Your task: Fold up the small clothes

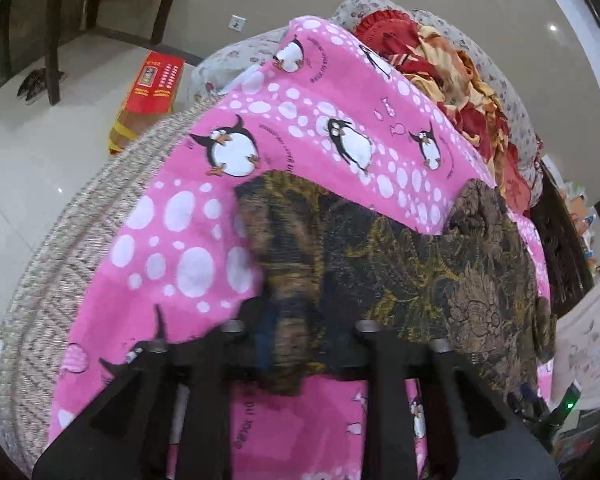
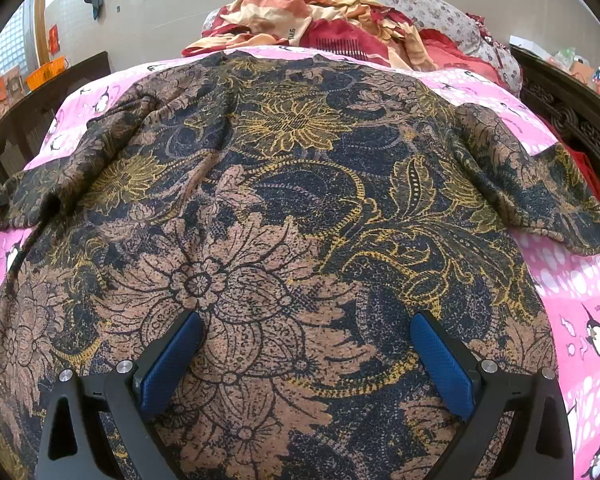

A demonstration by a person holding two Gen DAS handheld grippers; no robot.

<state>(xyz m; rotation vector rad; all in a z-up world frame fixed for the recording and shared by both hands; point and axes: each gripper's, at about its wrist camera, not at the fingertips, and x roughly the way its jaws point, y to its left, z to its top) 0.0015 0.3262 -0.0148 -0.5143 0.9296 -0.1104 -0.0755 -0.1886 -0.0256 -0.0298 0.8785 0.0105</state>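
A dark floral garment, brown, navy and gold, lies spread on a pink penguin blanket. It also shows in the left wrist view, with one sleeve drawn toward my left gripper. That gripper is shut on the sleeve, and the cloth hides its pads. My right gripper is open, its blue pads spread wide just above the garment's lower body. The garment's other sleeve lies out to the right.
A pile of red and orange bedding and a floral pillow lie at the far end. A woven mat edge borders the blanket. A red box sits on the floor. Dark carved wood runs along the right.
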